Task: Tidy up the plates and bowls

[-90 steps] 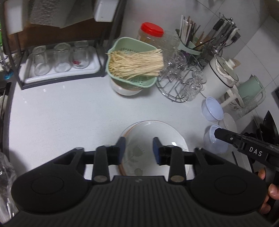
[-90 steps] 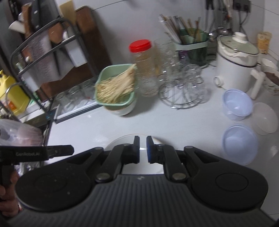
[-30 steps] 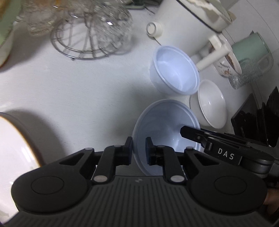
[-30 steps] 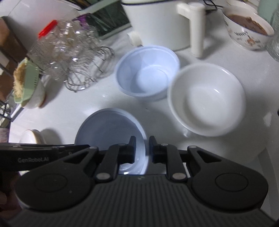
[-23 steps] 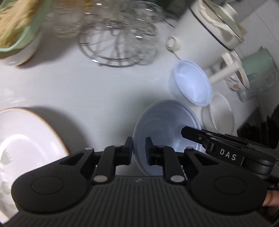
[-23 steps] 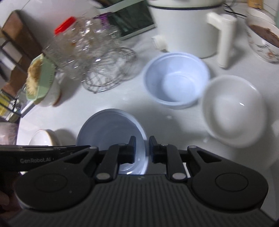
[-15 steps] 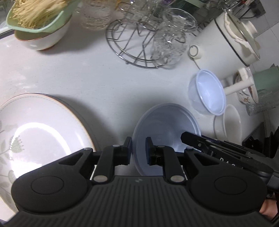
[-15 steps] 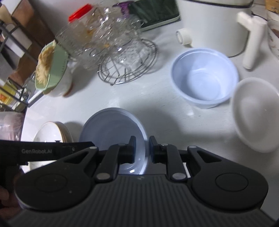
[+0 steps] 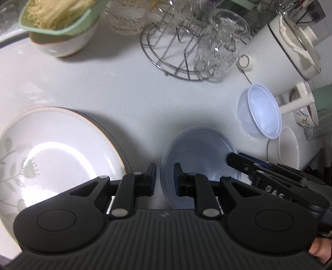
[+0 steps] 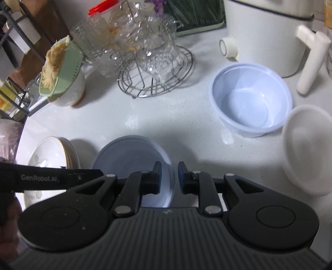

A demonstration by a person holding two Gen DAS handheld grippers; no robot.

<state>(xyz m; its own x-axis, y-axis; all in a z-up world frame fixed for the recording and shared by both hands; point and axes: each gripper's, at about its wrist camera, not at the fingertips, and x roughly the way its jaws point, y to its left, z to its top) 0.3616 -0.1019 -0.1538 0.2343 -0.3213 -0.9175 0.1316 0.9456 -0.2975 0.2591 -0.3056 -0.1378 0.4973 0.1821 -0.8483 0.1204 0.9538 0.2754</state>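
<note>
Both grippers hold one pale blue plastic bowl (image 9: 199, 151) by its rim, above the white counter. My left gripper (image 9: 165, 176) is shut on its left rim. My right gripper (image 10: 169, 176) is shut on its right rim; the bowl also shows in the right wrist view (image 10: 130, 157). A floral plate (image 9: 54, 153) with a gold edge lies to the left, also in the right wrist view (image 10: 49, 157). A second pale blue bowl (image 10: 249, 99) and a white bowl (image 10: 309, 149) stand to the right.
A wire rack of glass cups (image 9: 191, 41) stands behind. A green colander of noodles (image 9: 56, 14) rests on a white bowl at back left. A white cooker (image 9: 286, 47) with a handle is at back right. A patterned bowl (image 9: 305, 112) sits beside it.
Both grippers have carried the blue bowl leftward, away from the other bowls. The floral plate has come into view beside it.
</note>
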